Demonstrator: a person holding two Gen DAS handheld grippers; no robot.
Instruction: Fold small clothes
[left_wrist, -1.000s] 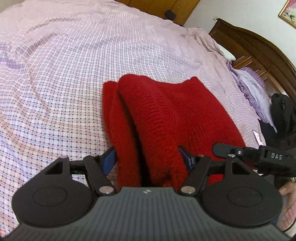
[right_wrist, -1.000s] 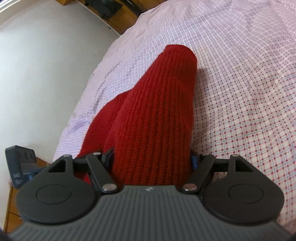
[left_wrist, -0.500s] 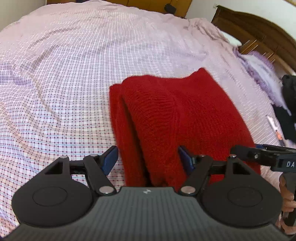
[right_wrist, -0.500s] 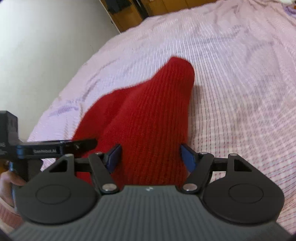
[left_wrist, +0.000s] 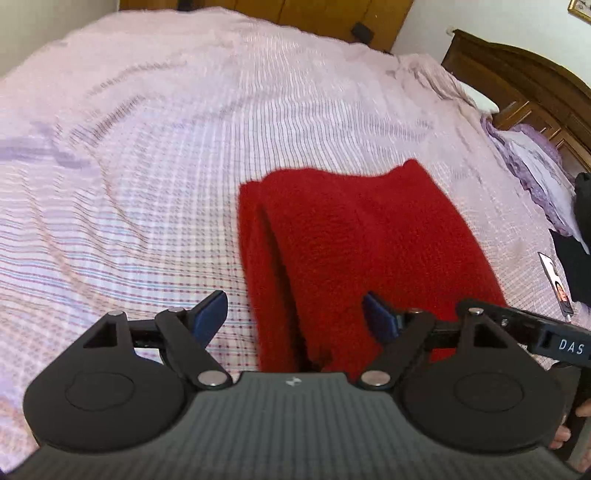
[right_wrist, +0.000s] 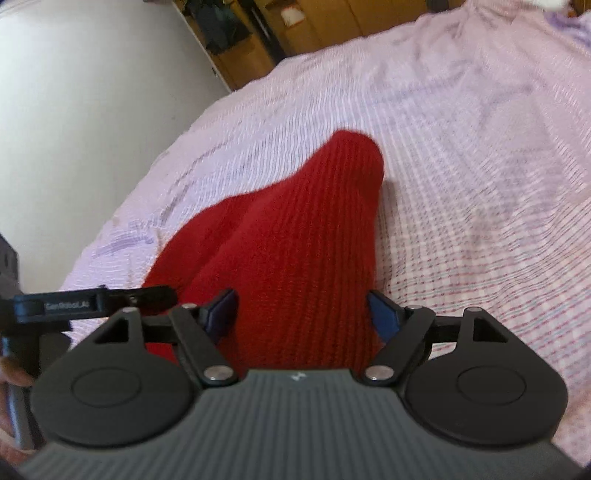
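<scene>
Lying folded on checked bedspread (left_wrist: 147, 166), red knit garment (left_wrist: 351, 240), both jaws spread

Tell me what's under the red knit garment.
The red knit garment lies folded on the checked bedsheet, its own layers stacked along the left edge. Whatever lies between those layers or directly beneath is covered.
</scene>
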